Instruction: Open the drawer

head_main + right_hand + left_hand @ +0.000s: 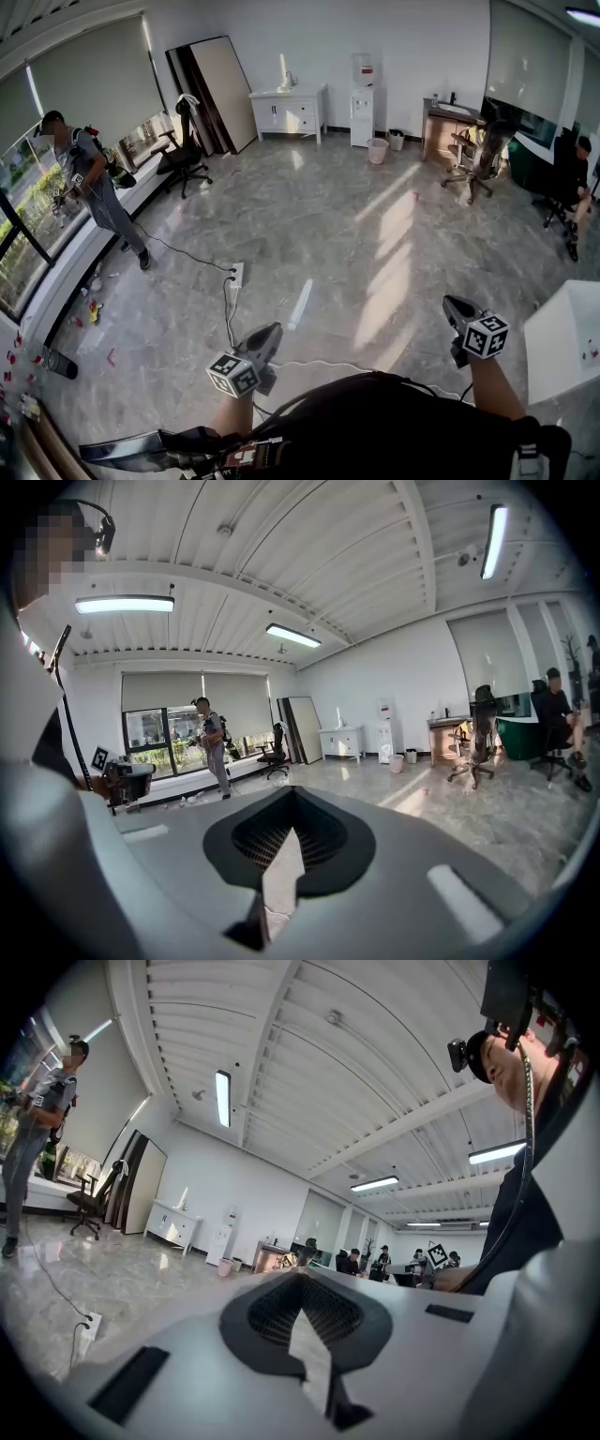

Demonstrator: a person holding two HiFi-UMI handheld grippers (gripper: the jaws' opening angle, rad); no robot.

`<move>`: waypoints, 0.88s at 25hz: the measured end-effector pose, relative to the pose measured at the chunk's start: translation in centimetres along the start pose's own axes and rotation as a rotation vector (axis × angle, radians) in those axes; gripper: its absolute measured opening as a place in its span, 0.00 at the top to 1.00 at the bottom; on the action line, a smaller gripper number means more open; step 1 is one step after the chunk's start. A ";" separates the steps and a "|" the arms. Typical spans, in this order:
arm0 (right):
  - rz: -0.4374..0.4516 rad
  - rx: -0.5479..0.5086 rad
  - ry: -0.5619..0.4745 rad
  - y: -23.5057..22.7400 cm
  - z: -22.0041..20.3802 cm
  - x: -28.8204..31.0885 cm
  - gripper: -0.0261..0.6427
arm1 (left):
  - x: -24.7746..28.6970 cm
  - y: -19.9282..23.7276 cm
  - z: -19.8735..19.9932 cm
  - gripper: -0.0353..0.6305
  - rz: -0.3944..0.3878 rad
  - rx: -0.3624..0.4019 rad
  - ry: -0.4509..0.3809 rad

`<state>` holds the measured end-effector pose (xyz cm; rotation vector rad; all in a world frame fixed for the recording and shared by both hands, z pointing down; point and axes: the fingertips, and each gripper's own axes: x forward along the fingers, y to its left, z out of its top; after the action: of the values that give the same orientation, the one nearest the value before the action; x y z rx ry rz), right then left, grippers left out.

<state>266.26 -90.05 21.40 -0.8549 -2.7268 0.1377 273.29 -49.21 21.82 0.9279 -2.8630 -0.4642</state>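
Observation:
A white cabinet [288,111] with drawers on its front stands against the far wall, across the room from me; it also shows small in the left gripper view [173,1225] and in the right gripper view [339,742]. My left gripper [275,328] is held low in front of me, its jaws meeting at the tips with nothing between them [300,1274]. My right gripper [450,302] is held out at the lower right, also shut and empty [292,789]. Both point out over the grey floor, far from the cabinet.
A person [94,187] stands by the left windows. Office chairs [183,155] [478,155] sit left and right. A power strip [235,274] with its cable lies on the floor ahead. A white table [567,342] is close on my right. A water dispenser [363,98] stands beside the cabinet.

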 end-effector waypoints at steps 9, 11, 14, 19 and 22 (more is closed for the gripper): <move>-0.032 -0.004 0.038 4.7 -1.2 3.3 0.96 | -5.0 6.4 0.4 0.96 0.020 -0.006 0.018; -0.037 -0.003 0.045 6.0 -1.6 4.2 0.96 | -5.9 7.7 0.3 0.96 0.020 -0.009 0.029; -0.038 -0.005 0.061 7.7 -2.1 5.5 0.96 | -6.6 9.5 0.4 0.96 0.014 -0.012 0.037; -0.040 -0.001 0.082 7.9 -3.0 6.7 0.96 | -6.2 10.8 0.0 0.96 0.010 -0.023 0.042; -0.042 0.005 0.086 7.0 -2.9 7.0 0.96 | -5.2 10.8 -0.2 0.96 0.008 -0.029 0.053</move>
<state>265.39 -80.30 24.63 -0.7832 -2.6606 0.0971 271.55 -37.91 25.47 0.9095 -2.8044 -0.4719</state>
